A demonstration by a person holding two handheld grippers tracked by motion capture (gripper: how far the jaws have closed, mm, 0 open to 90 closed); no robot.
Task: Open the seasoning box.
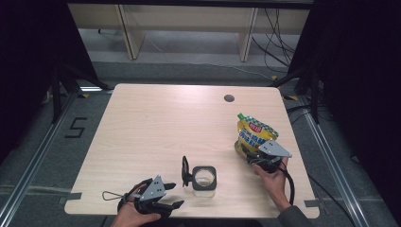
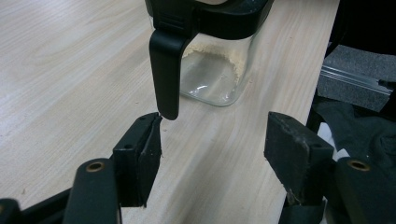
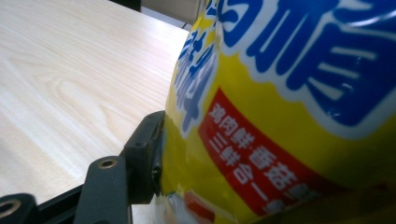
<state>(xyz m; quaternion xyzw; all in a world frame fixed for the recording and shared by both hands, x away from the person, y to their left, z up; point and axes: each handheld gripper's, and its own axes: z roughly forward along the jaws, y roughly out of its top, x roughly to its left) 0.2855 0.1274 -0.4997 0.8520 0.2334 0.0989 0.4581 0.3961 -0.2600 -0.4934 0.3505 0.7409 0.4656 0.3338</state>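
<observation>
Yellow pouch (image 1: 253,135) upright, table's right side; glass jar (image 1: 204,180) with black handle, near front edge.

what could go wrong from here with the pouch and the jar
The right gripper has its fingers against the soft yellow pouch low on its body; the film may buckle or slip, and the pouch could flop over.

The glass jar stands open near the table front edge, its lid hanging at one side. The left gripper, fingers open right at that lid, could nudge the jar towards the edge or spill the powder inside.
</observation>
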